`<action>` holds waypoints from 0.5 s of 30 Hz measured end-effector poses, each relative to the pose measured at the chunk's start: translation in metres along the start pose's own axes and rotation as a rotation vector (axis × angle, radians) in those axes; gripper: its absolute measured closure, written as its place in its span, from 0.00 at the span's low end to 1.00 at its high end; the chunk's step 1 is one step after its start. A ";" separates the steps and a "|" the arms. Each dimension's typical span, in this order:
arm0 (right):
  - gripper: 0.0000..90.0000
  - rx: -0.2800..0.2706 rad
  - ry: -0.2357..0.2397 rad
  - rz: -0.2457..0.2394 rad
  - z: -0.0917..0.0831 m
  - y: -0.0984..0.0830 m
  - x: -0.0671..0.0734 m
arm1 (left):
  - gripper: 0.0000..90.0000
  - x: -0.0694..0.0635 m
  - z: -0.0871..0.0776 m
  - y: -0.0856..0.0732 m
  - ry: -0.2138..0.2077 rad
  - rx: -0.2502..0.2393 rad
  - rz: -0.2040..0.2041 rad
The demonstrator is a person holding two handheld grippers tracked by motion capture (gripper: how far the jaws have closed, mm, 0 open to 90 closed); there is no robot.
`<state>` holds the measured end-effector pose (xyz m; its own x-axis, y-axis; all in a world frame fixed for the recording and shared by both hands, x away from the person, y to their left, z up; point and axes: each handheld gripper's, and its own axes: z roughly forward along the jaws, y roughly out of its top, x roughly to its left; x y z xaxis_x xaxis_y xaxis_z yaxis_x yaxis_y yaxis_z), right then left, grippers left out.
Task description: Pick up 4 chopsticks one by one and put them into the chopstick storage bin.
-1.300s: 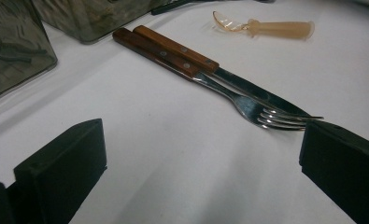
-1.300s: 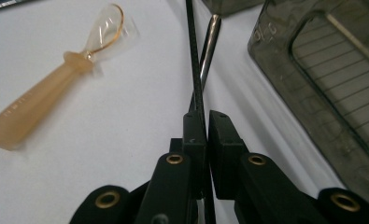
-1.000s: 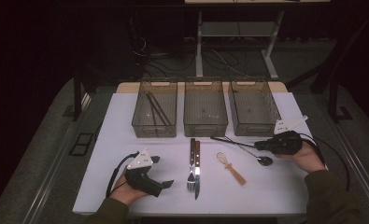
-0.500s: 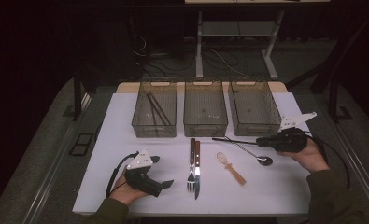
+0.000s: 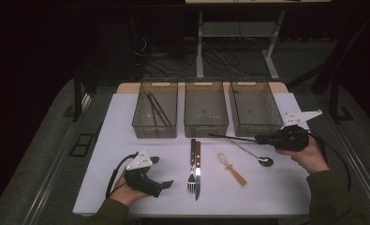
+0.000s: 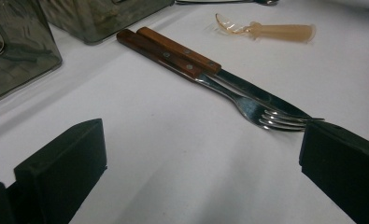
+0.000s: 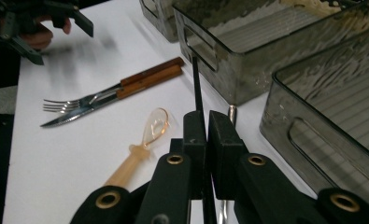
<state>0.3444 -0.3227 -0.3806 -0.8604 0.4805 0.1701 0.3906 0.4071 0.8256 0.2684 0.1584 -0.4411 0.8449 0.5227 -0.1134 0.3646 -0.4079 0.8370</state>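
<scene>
My right gripper point(image 5: 261, 139) is shut on a thin black chopstick point(image 5: 232, 137) and holds it just above the table in front of the right bin point(image 5: 249, 130). The stick points left. In the right gripper view the chopstick point(image 7: 195, 84) rises from between the closed jaws point(image 7: 205, 126). My left gripper point(image 5: 160, 172) rests on the white table point(image 5: 126, 140) at the front left, jaws wide open and nothing between them. Its own view shows the open gripper point(image 6: 201, 177) facing a fork point(image 6: 266, 114) and a knife point(image 6: 247, 91).
Three smoky plastic bins stand in a row at the back; the left bin point(image 5: 154, 131) holds dark sticks, and the middle bin point(image 5: 206, 129) stands beside it. Fork point(image 5: 191, 176) and knife point(image 5: 197, 173) lie side by side at centre front. An amber plastic spoon point(image 5: 230, 168) and a metal spoon point(image 5: 255, 156) lie to their right.
My right gripper has risen a little with the black chopstick in it, and the stick has come off the table. The left gripper has stayed put.
</scene>
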 end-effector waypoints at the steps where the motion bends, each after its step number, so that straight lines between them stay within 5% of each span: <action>1: 0.96 -0.004 0.001 0.002 0.000 0.001 0.001 | 0.00 0.000 0.000 0.000 0.000 -0.002 -0.002; 15: 0.96 -0.073 0.014 0.016 0.007 0.019 0.014 | 0.00 0.003 0.001 -0.002 0.005 0.000 -0.013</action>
<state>0.3420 -0.3031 -0.3663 -0.8590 0.4751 0.1909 0.3798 0.3411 0.8599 0.2706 0.1604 -0.4436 0.8382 0.5317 -0.1218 0.3758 -0.4011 0.8354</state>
